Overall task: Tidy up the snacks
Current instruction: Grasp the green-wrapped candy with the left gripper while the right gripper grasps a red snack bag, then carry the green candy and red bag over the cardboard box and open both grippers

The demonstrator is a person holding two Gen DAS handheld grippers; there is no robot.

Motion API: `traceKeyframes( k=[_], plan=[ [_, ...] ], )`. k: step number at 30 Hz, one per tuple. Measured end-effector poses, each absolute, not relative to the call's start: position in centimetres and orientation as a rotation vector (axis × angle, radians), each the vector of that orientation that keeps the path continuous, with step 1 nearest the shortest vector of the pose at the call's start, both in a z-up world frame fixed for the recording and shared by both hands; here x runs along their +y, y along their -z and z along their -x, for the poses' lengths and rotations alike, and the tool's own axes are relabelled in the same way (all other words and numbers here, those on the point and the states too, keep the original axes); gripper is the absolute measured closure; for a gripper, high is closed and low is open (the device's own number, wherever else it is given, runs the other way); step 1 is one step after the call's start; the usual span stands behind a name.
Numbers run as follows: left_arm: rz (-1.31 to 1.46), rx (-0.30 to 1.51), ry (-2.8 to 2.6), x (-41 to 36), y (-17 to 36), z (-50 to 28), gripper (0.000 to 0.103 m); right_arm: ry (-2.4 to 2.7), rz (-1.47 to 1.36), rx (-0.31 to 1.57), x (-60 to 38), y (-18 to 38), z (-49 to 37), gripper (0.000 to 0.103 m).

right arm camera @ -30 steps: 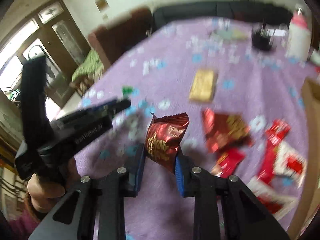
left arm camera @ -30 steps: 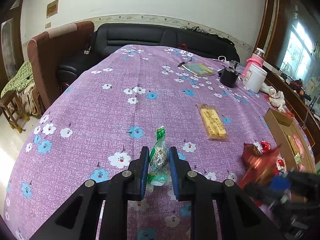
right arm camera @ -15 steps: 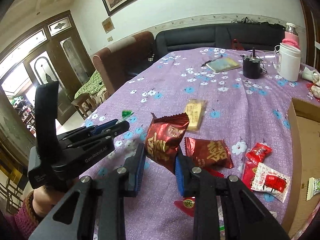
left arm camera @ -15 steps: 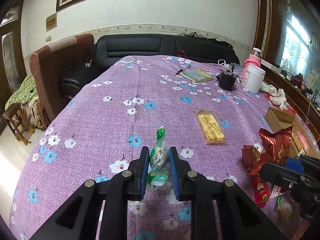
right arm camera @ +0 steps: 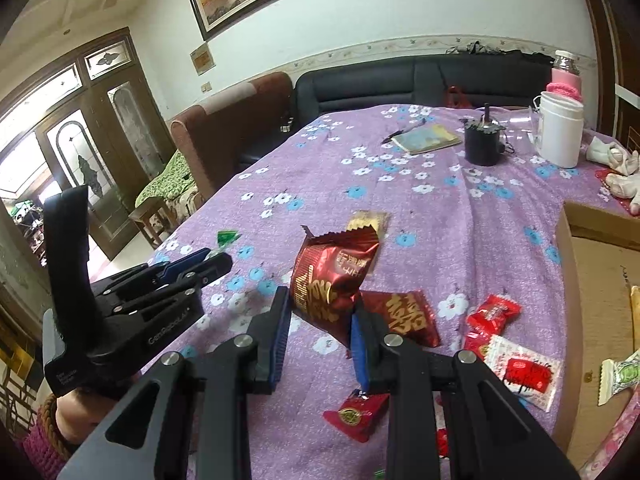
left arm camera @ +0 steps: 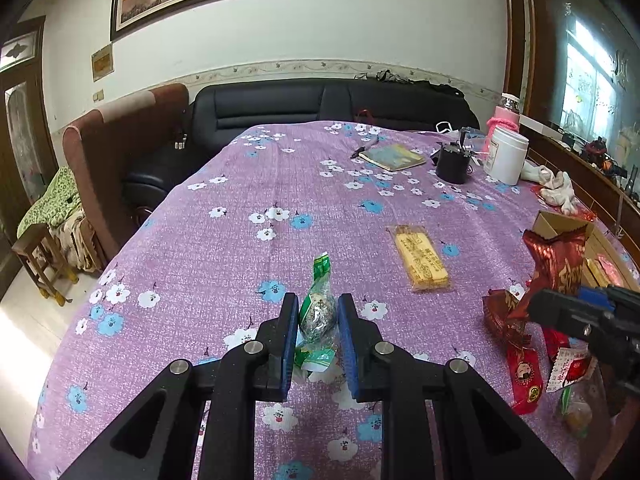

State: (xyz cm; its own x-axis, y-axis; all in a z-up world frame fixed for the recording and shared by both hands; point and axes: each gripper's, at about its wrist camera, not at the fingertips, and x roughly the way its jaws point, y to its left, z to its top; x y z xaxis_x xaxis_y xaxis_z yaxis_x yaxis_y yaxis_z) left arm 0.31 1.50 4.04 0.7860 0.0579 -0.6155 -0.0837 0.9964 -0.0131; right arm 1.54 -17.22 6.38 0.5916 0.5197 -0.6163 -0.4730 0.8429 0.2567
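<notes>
Left tongs grip green candy; right tongs grip red packet.

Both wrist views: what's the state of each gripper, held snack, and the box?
Left gripper: shut on a green-and-clear wrapped snack.
Right gripper: shut on a dark red foil packet, lifted off the cloth.
Brown cardboard box: open, snacks inside.
</notes>
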Motion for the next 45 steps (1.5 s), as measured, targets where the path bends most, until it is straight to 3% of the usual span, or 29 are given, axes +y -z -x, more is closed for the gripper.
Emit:
traceKeyframes(
  k=[45],
  plan=[
    [-0.063, 0.621, -0.107, -0.1, -4.2, -0.1, 0.082, -0.500, -0.066, 0.706, -19.0, -7.0, -2.6, 0.077]
  ],
)
